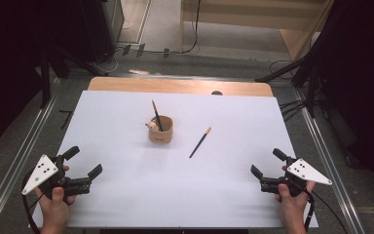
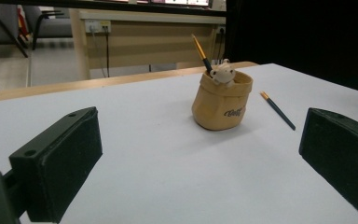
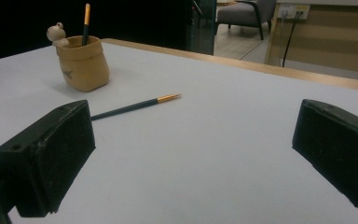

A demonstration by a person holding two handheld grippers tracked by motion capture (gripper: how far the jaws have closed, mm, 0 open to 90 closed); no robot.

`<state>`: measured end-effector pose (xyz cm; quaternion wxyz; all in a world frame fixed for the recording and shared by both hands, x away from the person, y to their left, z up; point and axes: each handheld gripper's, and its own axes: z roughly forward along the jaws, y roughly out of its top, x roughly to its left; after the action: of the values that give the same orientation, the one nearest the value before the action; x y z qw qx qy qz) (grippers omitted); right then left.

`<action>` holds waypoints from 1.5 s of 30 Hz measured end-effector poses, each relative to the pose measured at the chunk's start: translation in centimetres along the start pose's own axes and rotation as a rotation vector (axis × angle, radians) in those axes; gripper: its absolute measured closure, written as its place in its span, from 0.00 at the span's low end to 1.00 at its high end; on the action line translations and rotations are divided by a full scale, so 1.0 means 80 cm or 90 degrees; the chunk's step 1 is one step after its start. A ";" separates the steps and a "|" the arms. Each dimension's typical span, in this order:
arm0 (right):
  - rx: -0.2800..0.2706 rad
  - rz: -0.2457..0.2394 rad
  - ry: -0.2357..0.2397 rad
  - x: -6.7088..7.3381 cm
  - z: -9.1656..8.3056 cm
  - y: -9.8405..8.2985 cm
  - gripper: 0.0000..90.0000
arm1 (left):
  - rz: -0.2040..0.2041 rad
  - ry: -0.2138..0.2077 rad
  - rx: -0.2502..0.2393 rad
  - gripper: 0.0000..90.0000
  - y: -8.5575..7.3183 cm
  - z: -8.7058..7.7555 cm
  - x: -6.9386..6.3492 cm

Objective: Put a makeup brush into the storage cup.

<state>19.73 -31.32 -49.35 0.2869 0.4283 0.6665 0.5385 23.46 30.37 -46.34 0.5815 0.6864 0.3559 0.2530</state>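
Note:
A tan sack-shaped pen holder [image 1: 160,130] [image 2: 221,103] [image 3: 84,63] stands upright near the table's middle, with a small bear figure [image 2: 223,72] on its rim. One dark pencil with an orange end [image 1: 156,115] [image 2: 201,51] [image 3: 86,22] leans inside it. A second such pencil [image 1: 200,142] [image 2: 278,110] [image 3: 135,107] lies flat on the white sheet to the holder's right. My left gripper [image 1: 83,162] [image 2: 200,168] rests open at the front left, nothing between its jaws. My right gripper [image 1: 268,163] [image 3: 191,158] rests open at the front right, likewise holding nothing.
The white sheet [image 1: 126,195] covers the table, with a wooden edge [image 1: 180,86] bare at the far side. Metal rails [image 1: 19,161] run along both sides. Cables and dark stands lie on the floor beyond; a wooden cabinet [image 2: 144,42] stands behind.

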 end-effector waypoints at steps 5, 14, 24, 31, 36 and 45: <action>0.003 -0.001 0.003 0.002 0.003 0.000 0.00 | 0.010 0.004 0.001 0.00 0.000 0.000 0.000; 0.005 0.014 0.000 0.002 0.004 0.006 0.00 | 0.015 -0.007 0.000 0.00 0.001 0.006 -0.004; 0.007 -0.003 0.015 0.020 0.021 0.039 0.00 | 0.018 -0.018 0.004 0.00 0.002 0.013 -0.009; 0.006 -0.004 0.022 0.027 0.044 0.054 0.00 | 0.017 -0.018 0.005 0.00 0.002 0.014 -0.008; 0.008 -0.009 0.033 0.036 0.063 0.065 0.00 | 0.014 -0.020 0.003 0.00 0.002 0.014 -0.007; 0.014 -0.011 0.046 0.048 0.093 0.080 0.00 | 0.017 -0.023 0.002 0.00 0.003 0.014 -0.008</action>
<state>25.87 -24.05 -44.82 0.2630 0.4059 0.6858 0.5438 23.98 29.14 -46.30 0.5834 0.6961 0.3370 0.2479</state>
